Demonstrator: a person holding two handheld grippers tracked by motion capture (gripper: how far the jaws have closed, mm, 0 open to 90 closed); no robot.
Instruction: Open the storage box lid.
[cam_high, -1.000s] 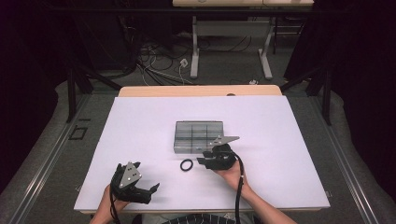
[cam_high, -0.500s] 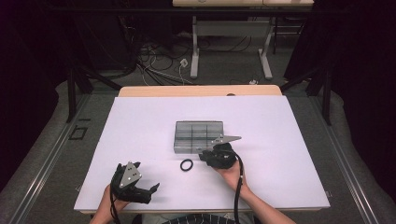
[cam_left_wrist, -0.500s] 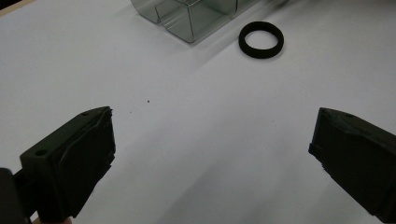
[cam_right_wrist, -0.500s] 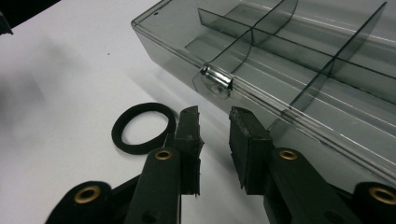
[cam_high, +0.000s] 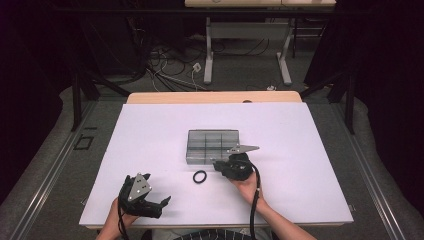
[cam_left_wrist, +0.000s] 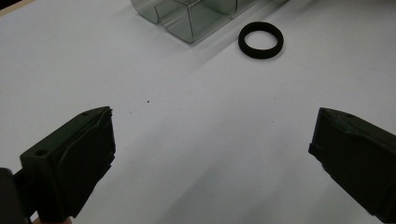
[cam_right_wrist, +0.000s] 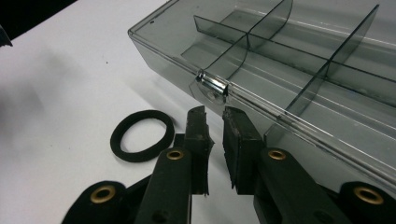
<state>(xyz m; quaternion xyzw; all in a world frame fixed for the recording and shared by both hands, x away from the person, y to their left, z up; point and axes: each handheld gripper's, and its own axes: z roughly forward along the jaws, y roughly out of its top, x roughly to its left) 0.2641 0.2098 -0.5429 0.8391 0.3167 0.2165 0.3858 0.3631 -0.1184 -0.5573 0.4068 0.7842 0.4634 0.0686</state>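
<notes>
A smoky clear compartment box (cam_high: 212, 145) lies shut at the table's middle, its metal latch (cam_right_wrist: 211, 86) facing me. A black rubber ring (cam_high: 199, 176) lies flat on the white table just in front of it. My right gripper (cam_high: 216, 164) points at the box's front wall, just right of the ring (cam_right_wrist: 142, 135). Its jaws have just been closing; a narrow gap is left at the right gripper (cam_right_wrist: 215, 123) tips, with nothing in it, just short of the latch. My left gripper (cam_high: 162, 202) rests near the front left, open wide and empty, facing the ring (cam_left_wrist: 260, 39).
The white table (cam_high: 150, 130) has free room left, right and behind the box. A wooden strip (cam_high: 215, 97) runs along its far edge. Beyond it are desk legs and cables on a dark floor.
</notes>
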